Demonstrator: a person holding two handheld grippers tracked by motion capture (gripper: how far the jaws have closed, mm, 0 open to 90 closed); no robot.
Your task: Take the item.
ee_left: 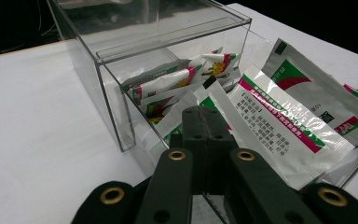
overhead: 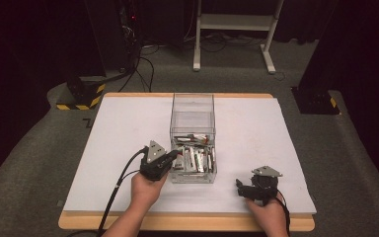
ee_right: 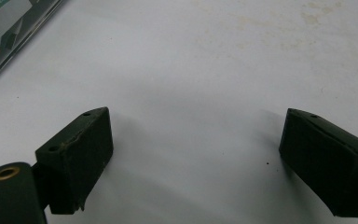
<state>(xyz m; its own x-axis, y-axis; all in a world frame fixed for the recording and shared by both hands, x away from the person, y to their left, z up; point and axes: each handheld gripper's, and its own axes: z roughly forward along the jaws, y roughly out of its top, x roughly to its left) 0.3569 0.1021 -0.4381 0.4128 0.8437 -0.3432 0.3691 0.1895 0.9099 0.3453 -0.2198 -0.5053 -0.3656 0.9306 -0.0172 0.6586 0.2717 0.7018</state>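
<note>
The left gripper reaches over the near left wall of the clear box, its tips just inside the rim; in the left gripper view its jaws stand pressed together, pad against pad, and whether a thin edge of a packet is caught between them I cannot tell; a narrow white strip rises right beside the closed tips. Just ahead and to the right of those tips lies a large silver sachet with a green and magenta band, leaning against a second such sachet farther right; beyond the tips, deeper in the box, a heap of smaller packets with red and green print lies against the wall.

The right gripper rests on the white table well apart from the box, to its near right; in the right gripper view its jaws stand wide apart with bare table between them, holding nothing.
</note>
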